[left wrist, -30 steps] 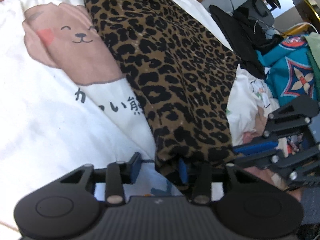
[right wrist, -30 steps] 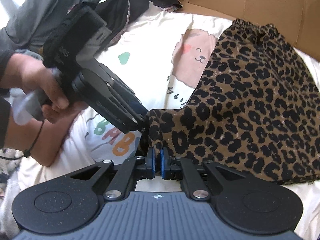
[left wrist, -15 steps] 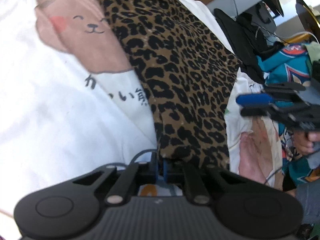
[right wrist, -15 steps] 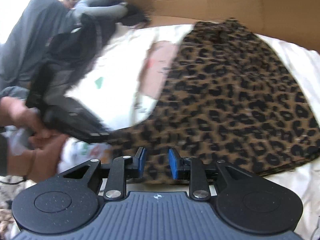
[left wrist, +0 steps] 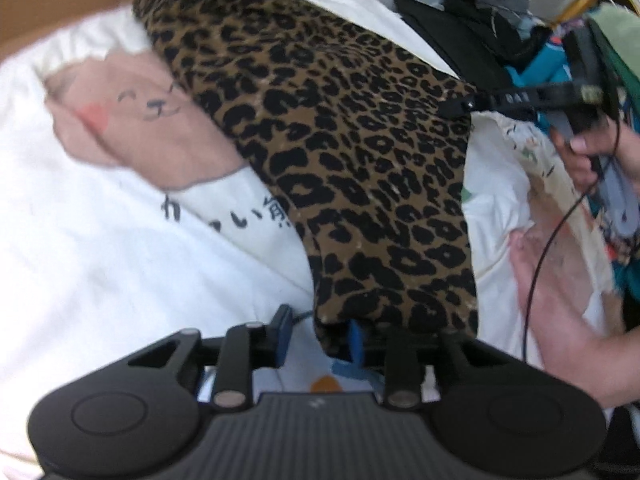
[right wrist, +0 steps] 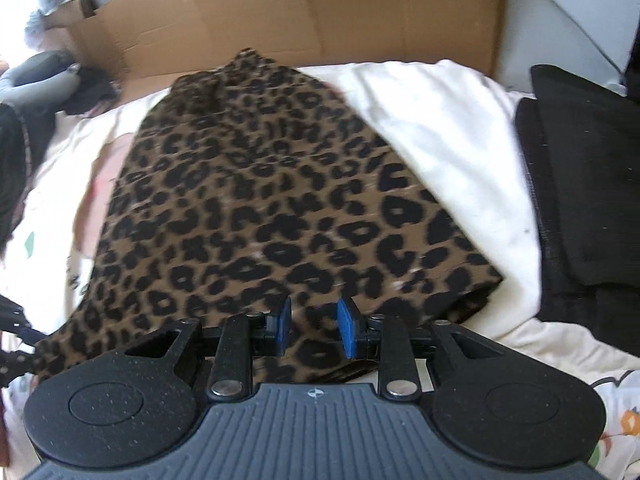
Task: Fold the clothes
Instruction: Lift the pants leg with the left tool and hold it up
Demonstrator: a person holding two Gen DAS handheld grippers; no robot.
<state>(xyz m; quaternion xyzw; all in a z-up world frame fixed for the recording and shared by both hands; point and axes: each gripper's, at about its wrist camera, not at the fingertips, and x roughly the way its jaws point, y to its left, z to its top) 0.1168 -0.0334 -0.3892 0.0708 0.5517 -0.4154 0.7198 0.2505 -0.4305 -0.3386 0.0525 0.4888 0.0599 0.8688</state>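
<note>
Leopard-print garment [right wrist: 256,208] spread flat on white bedding (black spots, brown ground), near hem doubled.

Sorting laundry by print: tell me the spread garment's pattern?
Leopard print, black spots on brown garment; clearest in the right wrist view.

A brown skirt [right wrist: 256,208] with black leopard spots lies on a white sheet [left wrist: 100,248] printed with a pink bear [left wrist: 132,128]. Behind stands plain tan cardboard [right wrist: 320,12].

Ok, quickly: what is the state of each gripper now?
Left gripper: open, jaws just opened, cloth corner loose between them.
Right gripper: open, jaws just opened, holding nothing.
</note>
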